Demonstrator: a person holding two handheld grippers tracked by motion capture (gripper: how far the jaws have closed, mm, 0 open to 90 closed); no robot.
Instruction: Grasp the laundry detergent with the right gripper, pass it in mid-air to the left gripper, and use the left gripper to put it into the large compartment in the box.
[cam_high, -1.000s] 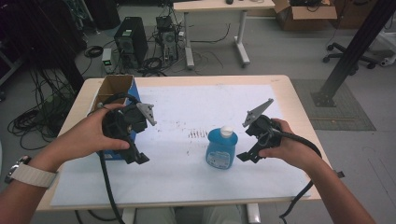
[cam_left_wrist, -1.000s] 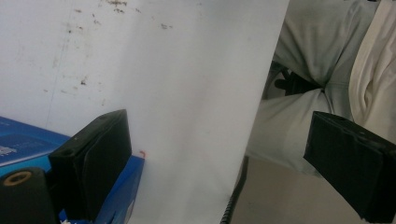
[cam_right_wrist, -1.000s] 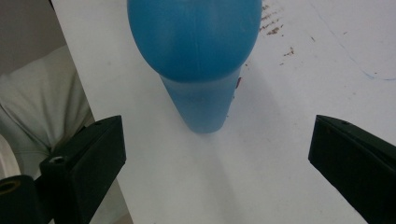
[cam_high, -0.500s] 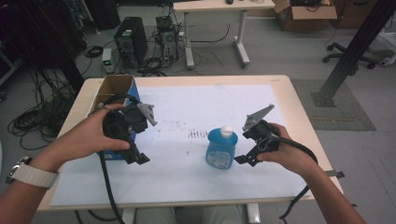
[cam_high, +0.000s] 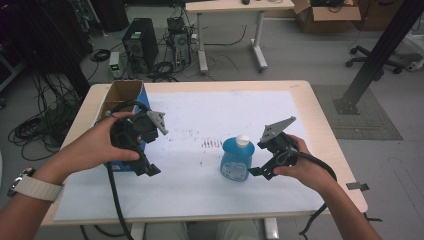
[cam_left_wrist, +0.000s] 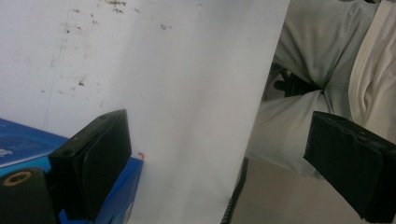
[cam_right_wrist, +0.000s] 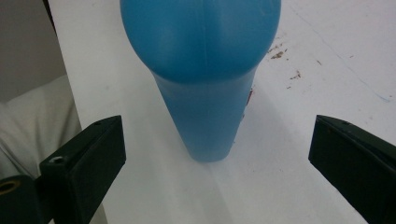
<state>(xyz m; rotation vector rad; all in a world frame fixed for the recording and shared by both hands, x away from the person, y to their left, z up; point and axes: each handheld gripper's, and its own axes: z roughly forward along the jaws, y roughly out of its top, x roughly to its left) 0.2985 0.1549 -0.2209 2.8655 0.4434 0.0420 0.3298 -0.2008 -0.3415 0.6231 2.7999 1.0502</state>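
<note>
A blue plastic bottle (cam_high: 234, 164) with a white cap stands upright on the white paper near the middle of the table. My right gripper (cam_high: 259, 172) is just to its right, low over the table, jaws open and pointing at it. In the right gripper view the bottle (cam_right_wrist: 205, 74) stands close ahead, in line with the wide gap of the open gripper (cam_right_wrist: 217, 172), touching neither jaw. My left gripper (cam_high: 146, 168) is held at the left beside a blue box (cam_high: 120, 97), open and empty. In the left gripper view that gripper (cam_left_wrist: 219, 163) points down at the paper and the table's near edge.
The blue box, open at the top, sits at the table's left edge; its corner (cam_left_wrist: 21, 144) lies next to my left jaw. White paper (cam_high: 200, 125) with small dark marks covers most of the table. The person's clothing (cam_left_wrist: 327, 60) lies past the near edge.
My right gripper has moved left and a little nearer, closing in on the bottle. The left gripper and the bottle have stayed put.
</note>
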